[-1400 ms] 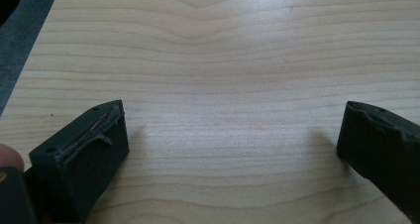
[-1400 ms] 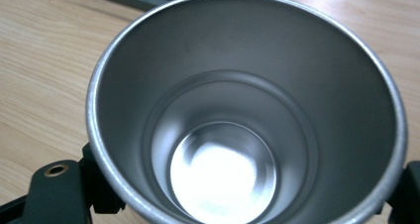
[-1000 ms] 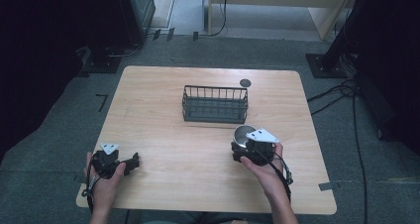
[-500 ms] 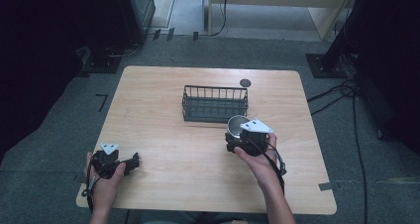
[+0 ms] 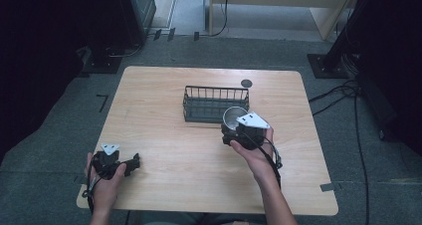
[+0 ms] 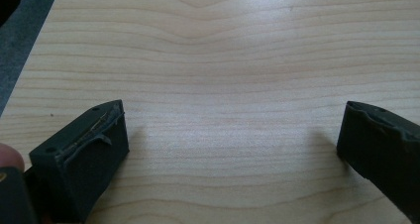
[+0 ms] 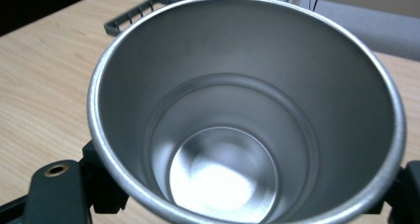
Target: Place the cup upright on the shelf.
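A wire basket (image 5: 215,104) stands on the desk (image 5: 164,100) toward its far edge, near the middle; a small disc (image 5: 246,83) lies just behind the basket's right end; a metal cup (image 5: 234,117), held in the right claw (image 5: 233,130), sits at the basket's front right corner; the left claw (image 5: 130,164) rests near the desk's near left corner.

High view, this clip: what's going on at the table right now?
A person holds a gripper in each hand at a light wooden table. The right gripper is clamped on a shiny, empty metal cup, held next to the near side of a dark wire basket. The left gripper rests open near the table's front left corner, with nothing between its jaws. A small dark round disc lies beyond the basket.
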{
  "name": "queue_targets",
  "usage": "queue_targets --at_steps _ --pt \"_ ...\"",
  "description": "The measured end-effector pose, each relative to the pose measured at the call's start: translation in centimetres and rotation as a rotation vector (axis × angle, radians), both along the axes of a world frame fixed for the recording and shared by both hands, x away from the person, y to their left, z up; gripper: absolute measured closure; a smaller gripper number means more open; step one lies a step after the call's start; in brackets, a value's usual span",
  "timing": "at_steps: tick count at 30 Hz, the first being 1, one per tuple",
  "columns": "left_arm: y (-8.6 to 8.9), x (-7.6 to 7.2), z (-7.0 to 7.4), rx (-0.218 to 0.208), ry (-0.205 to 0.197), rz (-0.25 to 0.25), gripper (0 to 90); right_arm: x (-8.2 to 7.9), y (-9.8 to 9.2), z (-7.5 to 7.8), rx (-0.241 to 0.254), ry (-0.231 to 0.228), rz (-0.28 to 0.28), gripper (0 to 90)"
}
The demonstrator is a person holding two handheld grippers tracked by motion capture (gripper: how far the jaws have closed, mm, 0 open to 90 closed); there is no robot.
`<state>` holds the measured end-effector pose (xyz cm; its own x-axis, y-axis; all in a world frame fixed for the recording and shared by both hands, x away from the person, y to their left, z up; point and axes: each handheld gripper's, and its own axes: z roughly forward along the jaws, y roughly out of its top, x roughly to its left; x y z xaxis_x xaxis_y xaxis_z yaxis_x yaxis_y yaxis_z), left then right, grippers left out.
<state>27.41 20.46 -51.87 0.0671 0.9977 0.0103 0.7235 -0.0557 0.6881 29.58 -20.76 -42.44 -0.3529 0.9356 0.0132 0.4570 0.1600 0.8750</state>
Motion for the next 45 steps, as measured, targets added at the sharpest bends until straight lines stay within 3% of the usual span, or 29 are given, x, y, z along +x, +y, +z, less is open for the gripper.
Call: queue_targets --at_steps 21,30,45 --pt "0.0 0.0 0.0 0.0 0.0 0.0 0.0 3.7 0.9 2.0 0.02 -0.174 -0.04 18.3" --pt "0.0 0.0 0.0 0.0 0.0 0.001 0.0 6.1 0.9 2.1 0.019 -0.176 -0.062 18.3" --pt "0.0 0.0 0.0 0.0 0.001 -0.001 0.0 10.0 1.0 1.3 0.021 -0.128 -0.084 18.3"
